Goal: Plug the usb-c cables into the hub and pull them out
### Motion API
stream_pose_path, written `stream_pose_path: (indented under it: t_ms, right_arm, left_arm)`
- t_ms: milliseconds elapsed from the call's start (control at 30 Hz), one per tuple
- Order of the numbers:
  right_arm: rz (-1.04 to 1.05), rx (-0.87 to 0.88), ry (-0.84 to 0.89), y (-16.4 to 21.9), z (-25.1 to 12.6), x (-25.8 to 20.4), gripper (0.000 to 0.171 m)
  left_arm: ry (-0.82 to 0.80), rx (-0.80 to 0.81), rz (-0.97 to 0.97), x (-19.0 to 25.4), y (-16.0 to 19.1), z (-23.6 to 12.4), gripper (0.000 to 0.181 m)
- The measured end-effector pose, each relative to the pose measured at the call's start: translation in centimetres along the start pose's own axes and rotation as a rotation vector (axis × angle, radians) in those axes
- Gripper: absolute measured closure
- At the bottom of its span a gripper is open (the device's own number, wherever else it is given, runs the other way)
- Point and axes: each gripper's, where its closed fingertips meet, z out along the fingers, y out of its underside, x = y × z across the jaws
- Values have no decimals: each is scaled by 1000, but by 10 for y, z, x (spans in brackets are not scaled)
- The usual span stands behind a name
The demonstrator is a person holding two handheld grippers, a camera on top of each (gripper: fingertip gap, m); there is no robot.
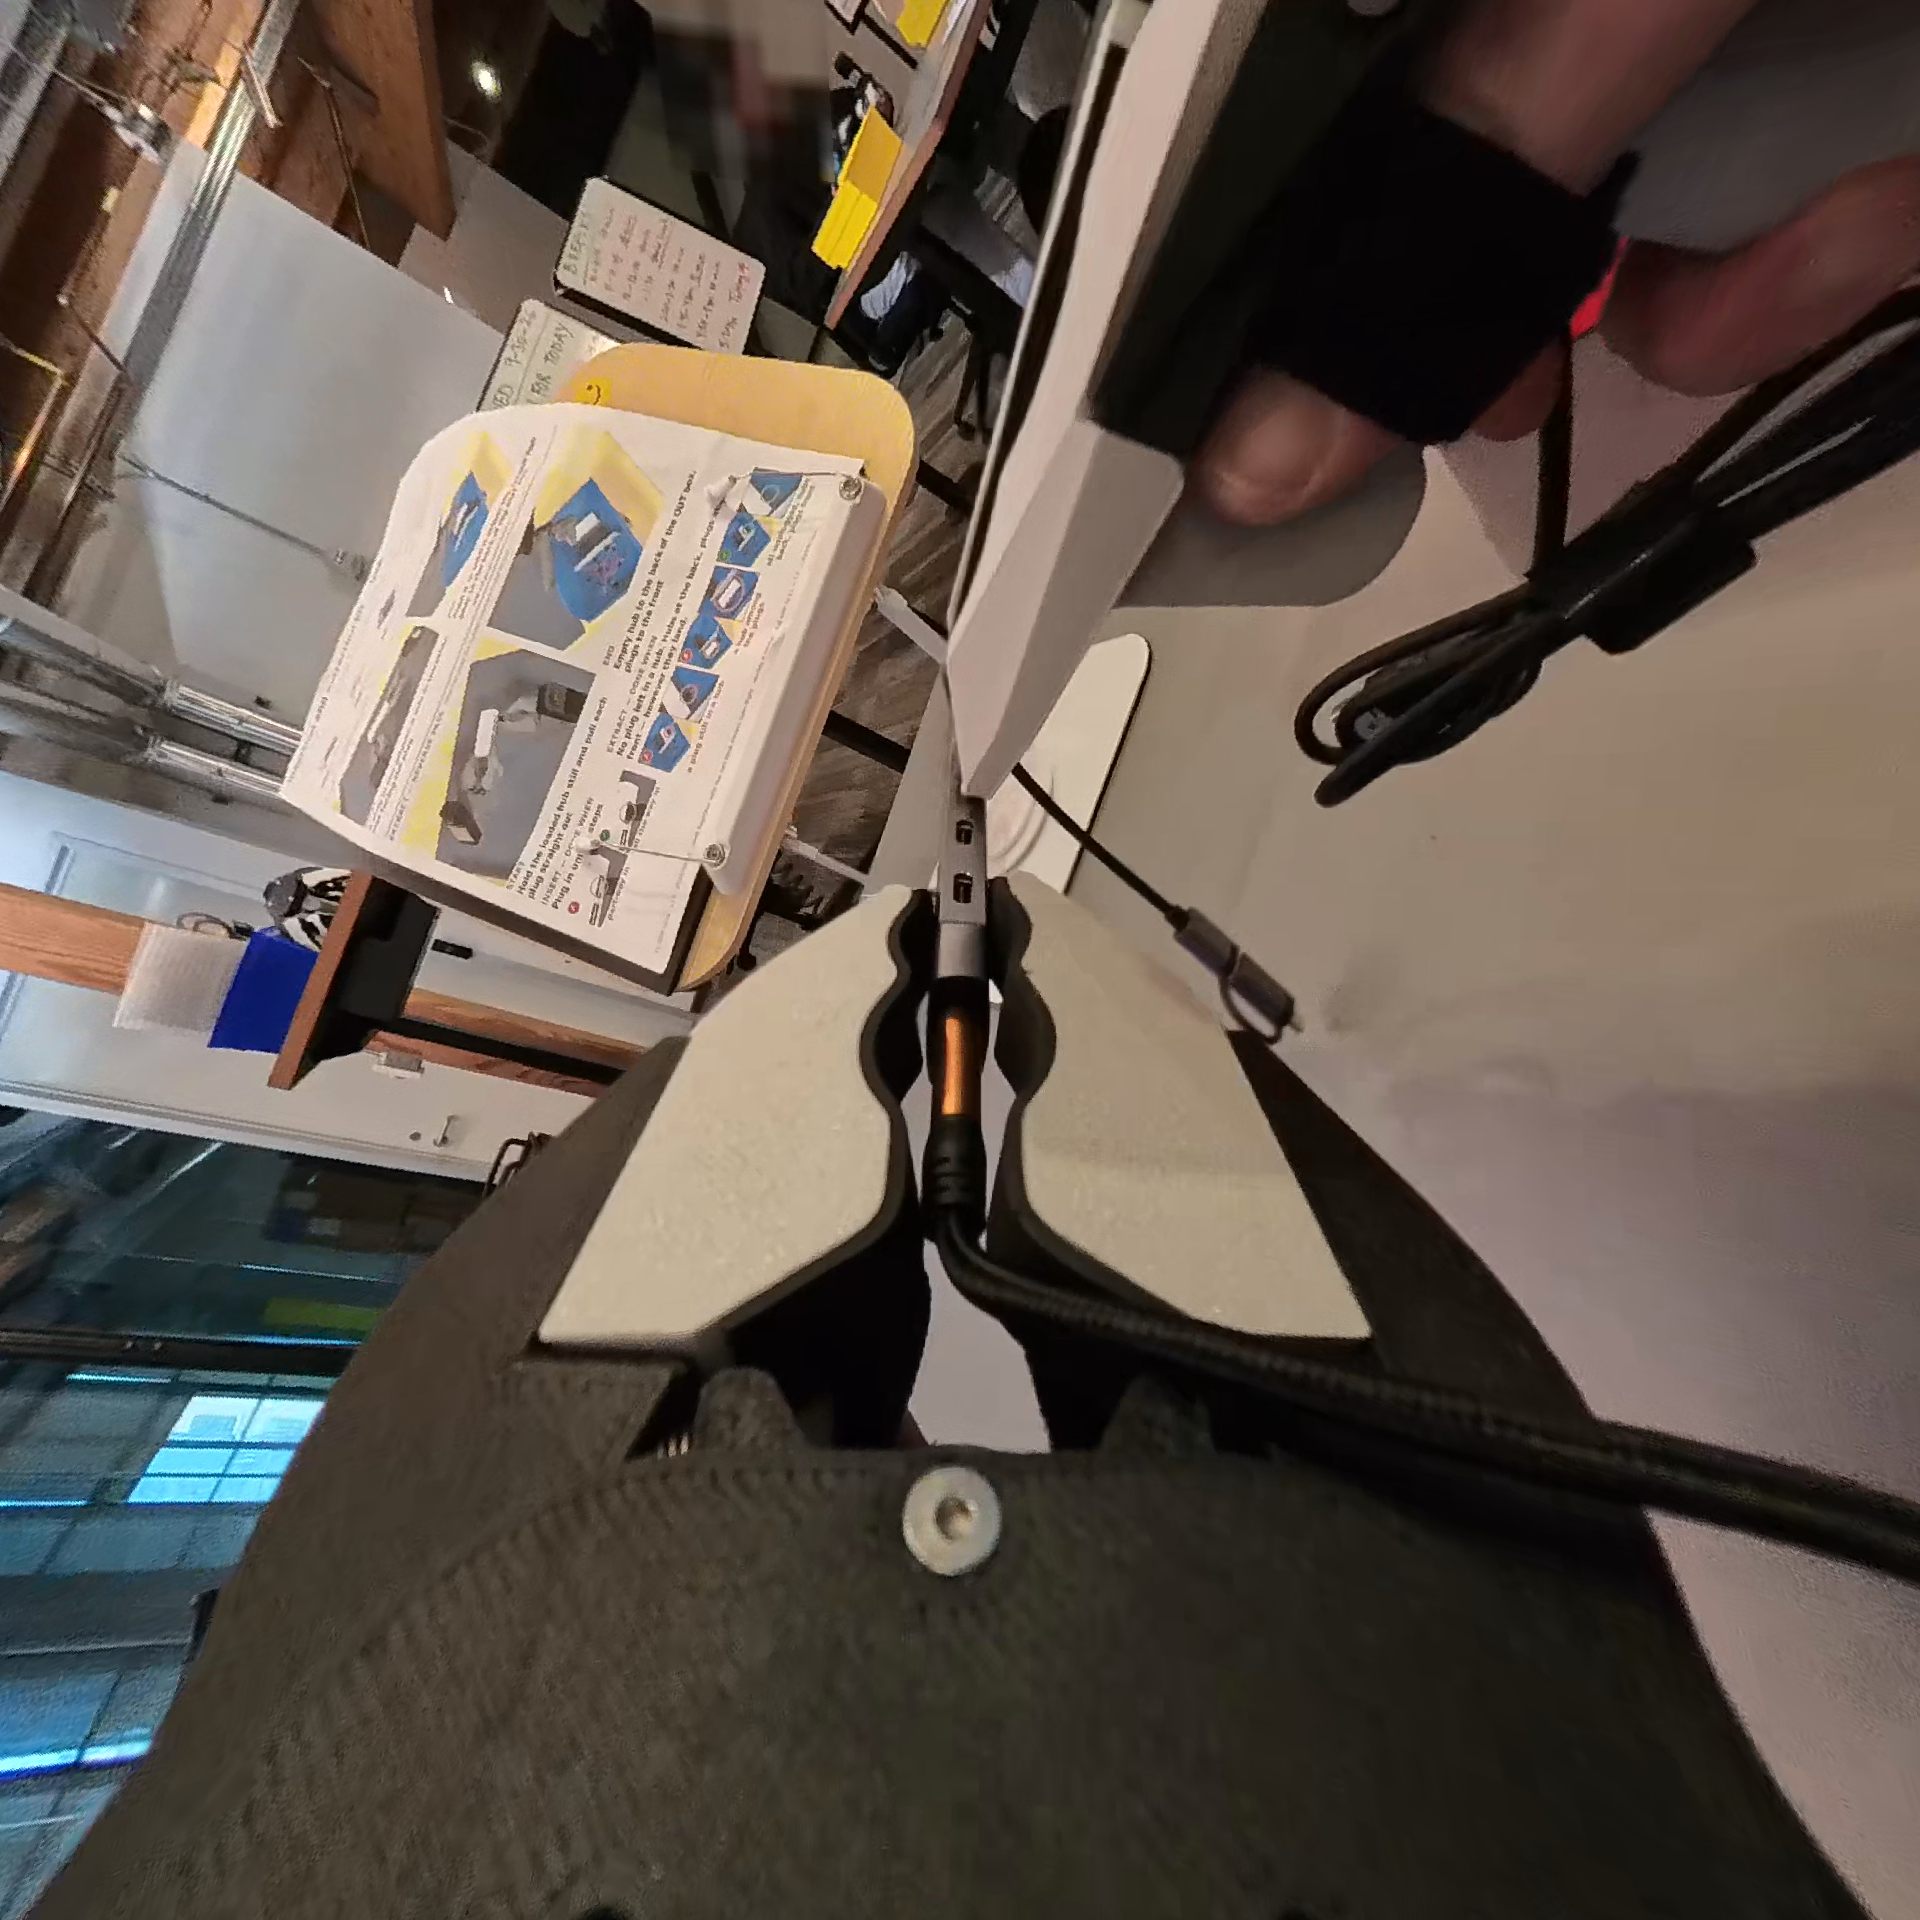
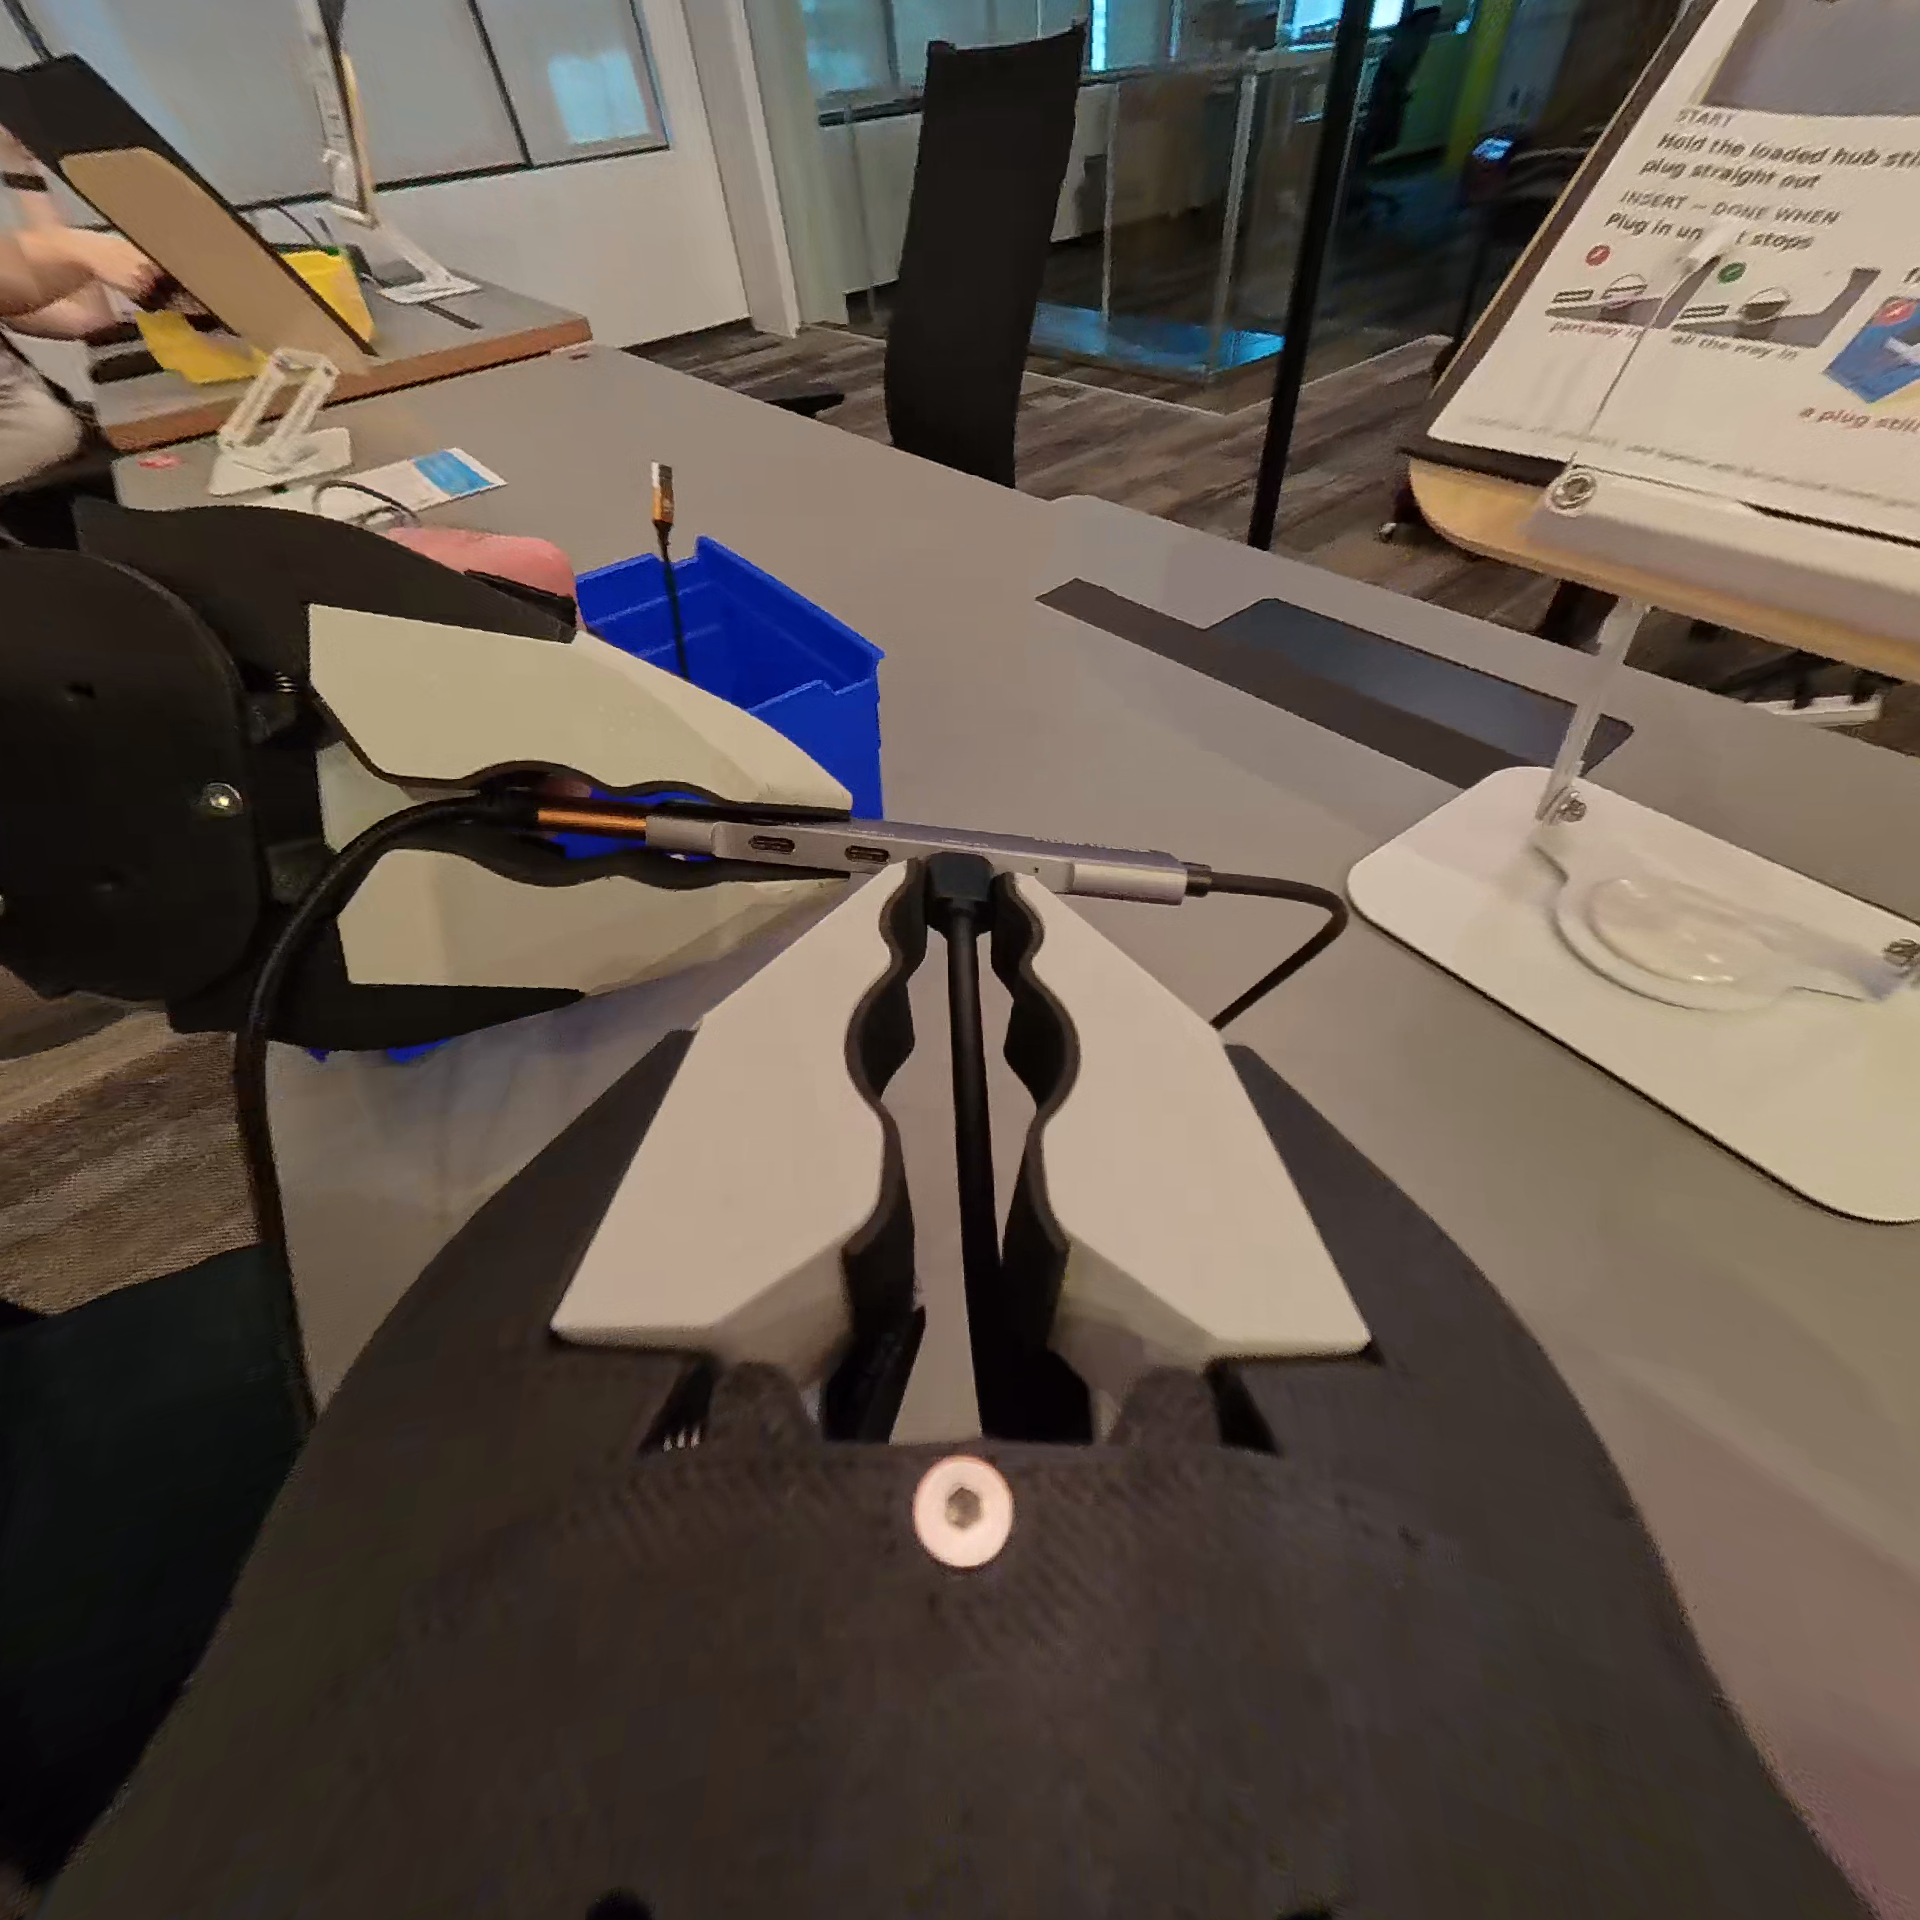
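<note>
- Grey table: blue bin at the back with one copper-tipped cable standing in it; instruction stand to the right.
- Hub is held in the air over the table, between the two grippers.
- Left gripper: jaws closed on the hub's end, where a copper-collared plug sits in the end port. It acts as the anchor.
- Right gripper: fingertips pinched on the black plug at the hub's long side, cable trailing back between the fingers.
- Two side ports beside it are empty.
- Step: one plug at its port, either being seated or being pulled; I cannot tell which.
- Next: move straight along the port axis, left holds still, no sideways torque.
</note>
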Motion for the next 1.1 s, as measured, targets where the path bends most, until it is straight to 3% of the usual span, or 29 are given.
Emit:
stream_pose_path:
  t_ms: [100,167,233,367,467,733,900,1100]
  right_arm:
    - [112,54,-101,-6,-6,0,161]
    - [224,108,-165,-17,-22,15,161]
    - [179,82,-120,-15,-30,28,161]
    - [104,106,-112,-35,-41,23,161]
    - [50,127,-85,-54,-59,24,161]
    - [-15,149,29,-88,-156,60,161]
    - [57,113,44,-65,-214,87,161]
    - [209,-3,4,9,-227,104,161]
  left_arm:
    - [-7,-5,21,1,-1,-4,172]
    - [-34,-76,19,-9,20,-5,172]
    - [-39,-60,-59,-21,25,-14,172]
    - [-77,-42,-38,-40,2,-23,172]
    - [-76,-89,-32,-40,23,-19,172]
    - [-59,-113,-30,-24,37,-29,172]
    - [-56,-114,-47,-24,42,-31,172]
    - [-41,-107,-49,-18,38,-29,172]
